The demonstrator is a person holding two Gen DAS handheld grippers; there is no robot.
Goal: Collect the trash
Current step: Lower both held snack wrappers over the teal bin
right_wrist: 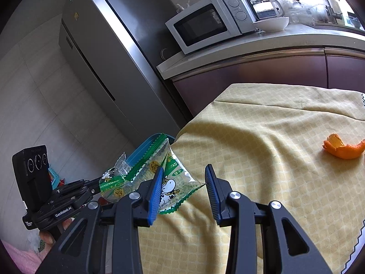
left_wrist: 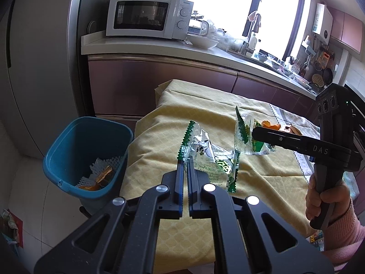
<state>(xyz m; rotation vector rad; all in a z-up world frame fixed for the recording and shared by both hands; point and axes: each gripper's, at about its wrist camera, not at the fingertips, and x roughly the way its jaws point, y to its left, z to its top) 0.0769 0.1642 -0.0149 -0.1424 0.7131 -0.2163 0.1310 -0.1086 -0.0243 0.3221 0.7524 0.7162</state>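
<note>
The left gripper (left_wrist: 186, 164) is pinching the near edge of a first wrapper (left_wrist: 205, 153), a clear and green snack packet with a small cow printed on it. Its jaws are sitting almost together on the film, and the rest of the packet is fanning out beyond the fingertips over the yellow tablecloth (left_wrist: 262, 178). The right gripper (right_wrist: 185, 171) is showing its jaws partly apart, at a narrow-to-middling gap. A second wrapper (right_wrist: 168, 182) of the same kind is sitting in that gap. It is pressing against the inner face of the left blue pad and one corner is reaching across to the tip of the other pad. Its upper half is sticking out past the fingertips and to their left. From the left wrist view this packet is standing upright at the very tip of the right gripper, off the cloth, so it is looking held rather than lying. A hand (left_wrist: 324, 203) in a pink sleeve is gripping the right tool's handle. The blue bin (left_wrist: 86, 141) is standing on the floor just beside the table's left edge, with white foam netting and orange scraps lying inside it. An orange peel (right_wrist: 342, 148) is lying on the cloth, well apart from both pairs of jaws.
</note>
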